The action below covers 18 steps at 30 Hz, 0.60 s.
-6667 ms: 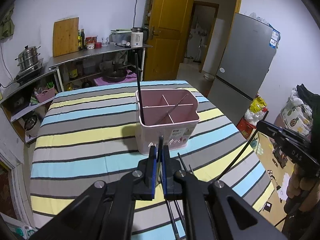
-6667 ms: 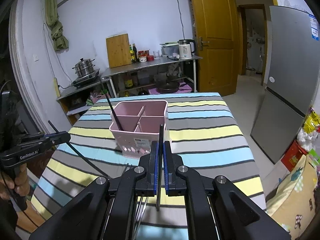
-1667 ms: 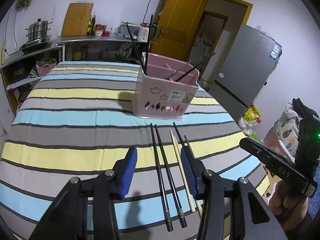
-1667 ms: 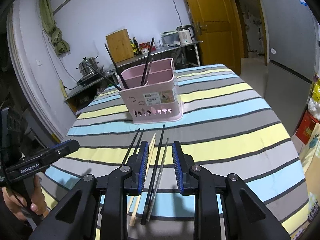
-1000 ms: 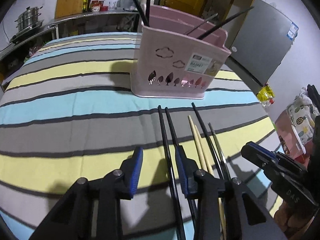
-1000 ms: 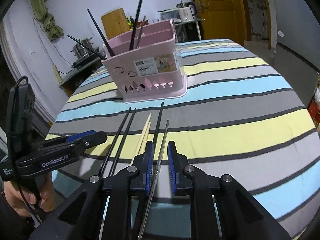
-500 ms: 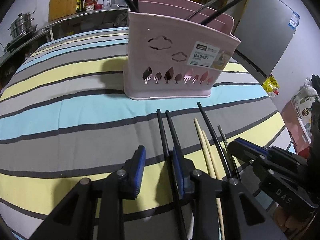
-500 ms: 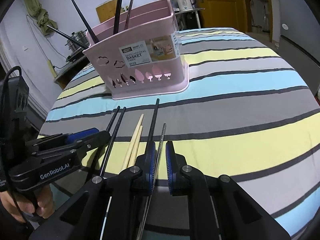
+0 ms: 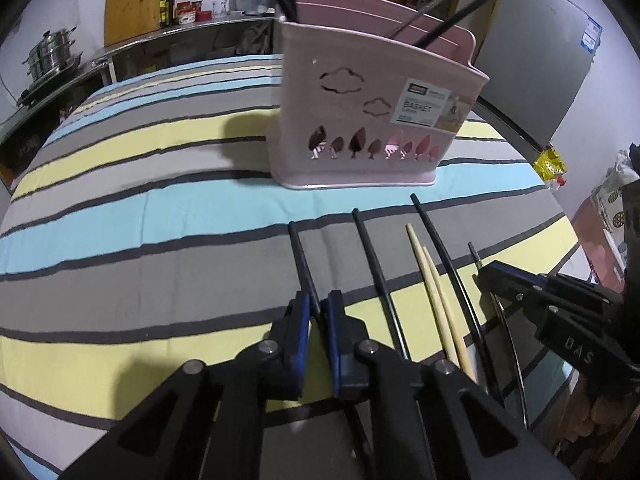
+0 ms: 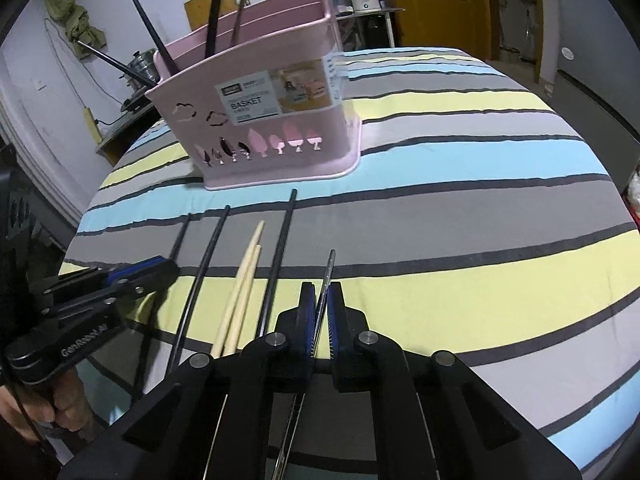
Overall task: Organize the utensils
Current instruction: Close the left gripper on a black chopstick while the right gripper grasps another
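Progress: the pink basket (image 9: 376, 120) already has several dark sticks and a metal one standing in its compartments; six chopsticks are left on the striped tablecloth (image 9: 120, 208), so I'd judge the job somewhere around halfway.
Left gripper (image 9: 319, 312): jaws shut on the leftmost black chopstick (image 9: 302, 256), which runs out ahead from between the blue pads toward the basket.
Right gripper (image 10: 320, 304): jaws shut on the thin metal chopstick (image 10: 328, 270), its tip poking forward just past the pads, its tail passing back under the gripper.
Beside the left jaws: a second black chopstick (image 9: 372, 256) lies just to their right, untouched.
Between the two grippers: a pale wooden pair (image 10: 246, 280) lying together, and another black chopstick (image 10: 280, 248) just left of the right jaws.
Basket from the jaws: straight ahead of both, apart from the chopstick tips.
Left to do: lift both held sticks into the basket, then collect the remaining four.
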{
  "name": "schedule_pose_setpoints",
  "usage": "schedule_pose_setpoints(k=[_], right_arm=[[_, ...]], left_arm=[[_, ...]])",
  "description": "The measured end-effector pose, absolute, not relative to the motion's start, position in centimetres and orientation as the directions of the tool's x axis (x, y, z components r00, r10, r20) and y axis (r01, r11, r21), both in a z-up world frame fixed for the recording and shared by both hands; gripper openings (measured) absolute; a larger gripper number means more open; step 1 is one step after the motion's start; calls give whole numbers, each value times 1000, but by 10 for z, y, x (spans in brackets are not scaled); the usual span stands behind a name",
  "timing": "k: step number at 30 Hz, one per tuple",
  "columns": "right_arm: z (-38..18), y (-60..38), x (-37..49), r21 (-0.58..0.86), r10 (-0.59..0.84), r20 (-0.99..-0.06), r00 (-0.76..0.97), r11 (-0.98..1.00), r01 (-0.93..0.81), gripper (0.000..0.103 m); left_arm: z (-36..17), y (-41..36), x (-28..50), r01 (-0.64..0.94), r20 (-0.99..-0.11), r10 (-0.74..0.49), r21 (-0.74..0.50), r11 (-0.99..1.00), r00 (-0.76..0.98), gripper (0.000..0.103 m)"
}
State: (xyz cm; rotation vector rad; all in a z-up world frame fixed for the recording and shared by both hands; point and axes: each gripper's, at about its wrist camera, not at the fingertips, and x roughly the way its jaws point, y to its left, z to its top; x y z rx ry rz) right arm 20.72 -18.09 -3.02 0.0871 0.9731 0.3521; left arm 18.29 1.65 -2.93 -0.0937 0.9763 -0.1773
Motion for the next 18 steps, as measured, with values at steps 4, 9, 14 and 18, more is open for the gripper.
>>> schedule_pose_setpoints(k=[4,9,14,18], right_arm=[[-30,-177,215,212,309,-810,497,947,-243,6],[-29,-171,222,179,281,-826,488,953,-246,6],[-29,-169,225,164,274,-830,485,952,-257,6],[-29,-168,227,167,279,-830,483,950,-262,4]], left_arm=[[-29,16,189,98,-829,-196,-169,981,524,10],[-30,14,200,107,-841,-201,-170,980,503,12],[-31,16,207,105,-843,-212,-184,977,495,13],[-29,11,207,117,-846,-185,-146,982,499,9]])
